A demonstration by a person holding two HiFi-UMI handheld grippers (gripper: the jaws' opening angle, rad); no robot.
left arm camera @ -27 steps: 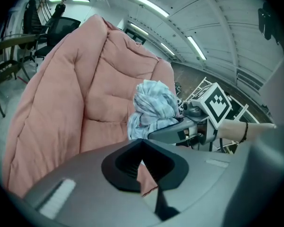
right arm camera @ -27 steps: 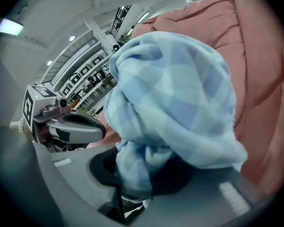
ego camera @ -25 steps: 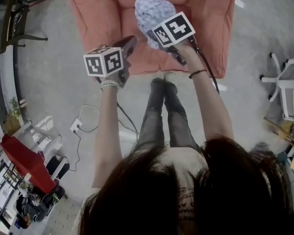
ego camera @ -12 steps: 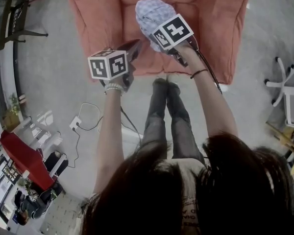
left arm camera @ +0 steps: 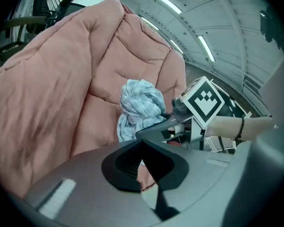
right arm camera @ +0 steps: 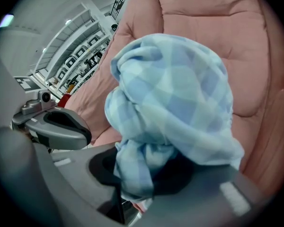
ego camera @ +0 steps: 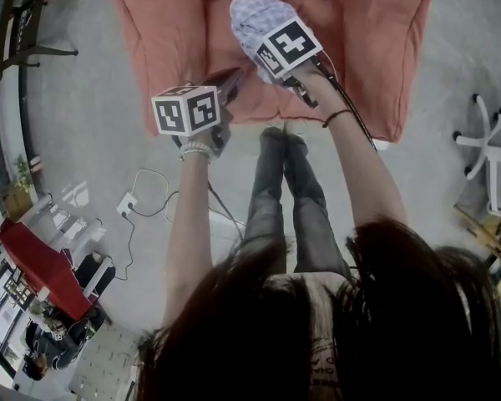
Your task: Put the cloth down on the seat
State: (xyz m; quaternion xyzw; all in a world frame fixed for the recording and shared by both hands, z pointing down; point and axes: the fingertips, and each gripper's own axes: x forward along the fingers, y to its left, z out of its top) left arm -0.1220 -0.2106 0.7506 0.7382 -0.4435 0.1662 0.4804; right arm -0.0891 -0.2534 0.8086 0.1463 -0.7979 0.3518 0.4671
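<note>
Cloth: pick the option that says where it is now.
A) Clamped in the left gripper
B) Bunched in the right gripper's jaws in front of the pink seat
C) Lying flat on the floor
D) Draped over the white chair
B: the right gripper view shows the blue checked cloth bunched up and pinched in the jaws of the right gripper, with the pink seat behind it.

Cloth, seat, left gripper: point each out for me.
cloth (right arm camera: 175, 93): right gripper view, middle of the bunched checked fabric.
seat (ego camera: 163, 32): head view, bare pink cushion left of the cloth.
left gripper (ego camera: 231, 76): head view, its tip end, over the seat.
</note>
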